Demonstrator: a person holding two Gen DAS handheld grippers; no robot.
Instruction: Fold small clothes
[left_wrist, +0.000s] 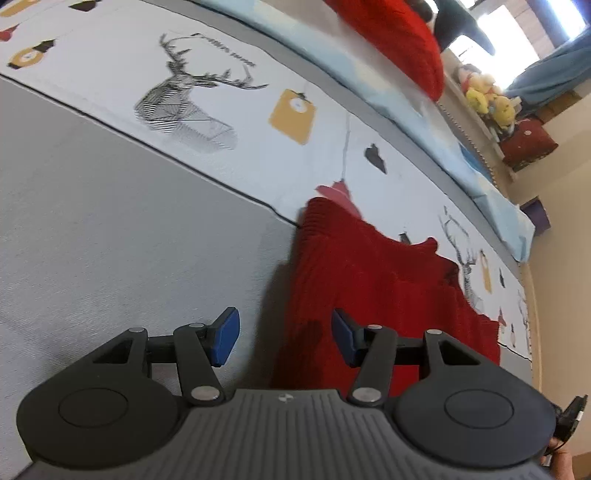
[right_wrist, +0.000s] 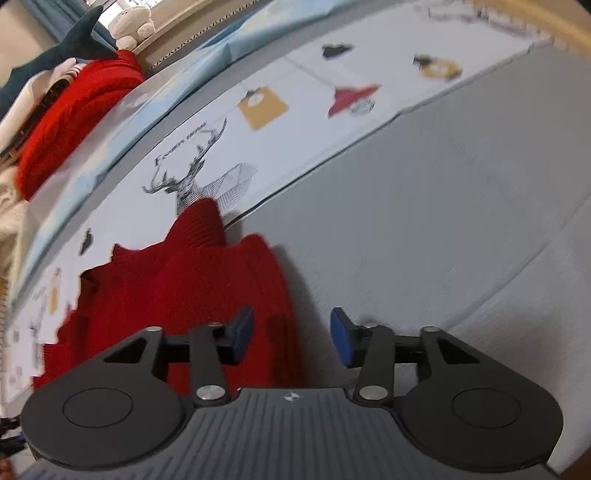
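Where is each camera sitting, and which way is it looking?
Left wrist: sits on the left gripper, looking forward and down past its open blue pads at the red knitted garment on the grey bedcover; a bit of a hand shows bottom right.
Right wrist: sits on the right gripper, looking down at the same garment's other side; its pads are open, nothing between them.
Both share the garment, the grey cover and the deer-print sheet.

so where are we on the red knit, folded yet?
Partly, it seems. The red knit lies bunched on the grey bedding, edges uneven. Nothing in hand: left gripper and right gripper are both open and empty at its side edges. Left: regrip, finish folding. Another red garment waits behind.
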